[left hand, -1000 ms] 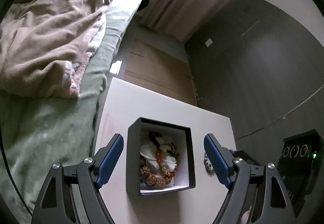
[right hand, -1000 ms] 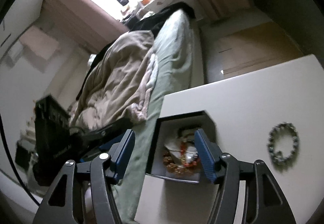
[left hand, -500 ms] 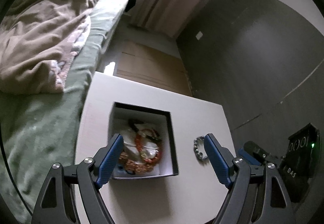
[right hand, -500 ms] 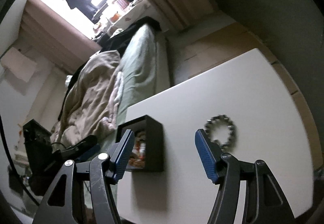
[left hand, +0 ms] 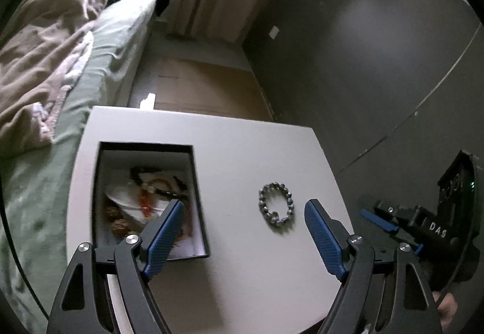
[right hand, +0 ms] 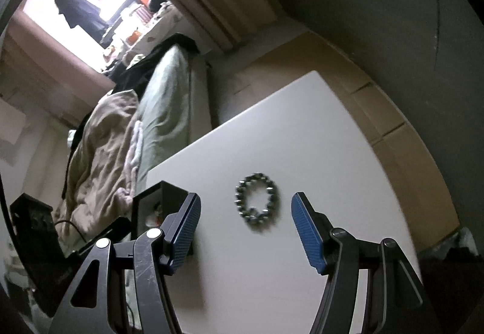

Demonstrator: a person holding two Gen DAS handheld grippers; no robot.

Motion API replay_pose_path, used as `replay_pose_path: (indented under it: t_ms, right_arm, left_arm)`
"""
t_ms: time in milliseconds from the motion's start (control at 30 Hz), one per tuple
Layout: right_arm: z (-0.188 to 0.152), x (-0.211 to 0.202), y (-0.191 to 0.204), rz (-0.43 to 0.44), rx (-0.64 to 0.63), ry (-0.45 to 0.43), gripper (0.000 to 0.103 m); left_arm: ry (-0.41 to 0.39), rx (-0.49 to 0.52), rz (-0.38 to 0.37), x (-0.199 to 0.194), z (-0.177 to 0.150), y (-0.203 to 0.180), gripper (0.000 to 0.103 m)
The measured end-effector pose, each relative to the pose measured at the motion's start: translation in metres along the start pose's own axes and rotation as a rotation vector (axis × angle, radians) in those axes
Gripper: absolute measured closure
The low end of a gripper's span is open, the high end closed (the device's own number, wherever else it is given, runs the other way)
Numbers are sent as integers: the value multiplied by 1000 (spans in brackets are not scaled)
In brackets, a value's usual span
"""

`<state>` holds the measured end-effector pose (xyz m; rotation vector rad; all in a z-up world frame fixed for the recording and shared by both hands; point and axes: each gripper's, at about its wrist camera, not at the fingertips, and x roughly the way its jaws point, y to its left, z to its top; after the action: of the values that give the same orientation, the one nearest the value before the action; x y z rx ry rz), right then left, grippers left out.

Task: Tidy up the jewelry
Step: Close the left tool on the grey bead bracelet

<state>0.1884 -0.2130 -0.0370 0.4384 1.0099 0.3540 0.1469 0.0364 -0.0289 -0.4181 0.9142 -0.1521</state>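
— Looking at the tabletop (left hand: 248, 282) now, what is changing for you since a second ago?

— I am seeing my left tool (left hand: 243, 223) swinging rightward. A second ago its spread fingers were framing the black jewelry box (left hand: 198, 198); now the box is sitting under the left finger, and the beaded bracelet (left hand: 276, 204) is lying between the two fingertips, nearer the right one.

— And the other one?

— My right tool (right hand: 245, 216) is shifting the same way. Earlier the box was lying between its fingers with the bracelet far off to the right; now the bracelet (right hand: 257, 202) is sitting centred in the gap, and the box (right hand: 160, 201) is showing only as a corner behind the left finger.

— Are they gripping anything?

— No, both are standing wide apart, holding nothing, hovering above the surface.

— Where is the jewelry lying?

— The bracelet is resting flat on the bare white tabletop, well apart from the box, untouched. The box is staying open near the tabletop's bed-side edge, with orange, dark and gold beads heaped inside. The bed (left hand: 99, 62) is running along that side.
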Motion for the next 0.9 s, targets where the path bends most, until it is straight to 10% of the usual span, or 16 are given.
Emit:
replay_pose_path:
  t_ms: [567,900]
  right_arm:
    - [16,-17,-41,-52,100,9,40]
    - [27,-20,-56,-77,136,-3,40]
  left_arm:
    - [117,84,50,72,-7,-45,60]
    - [170,128,114,109,-17,-58,66]
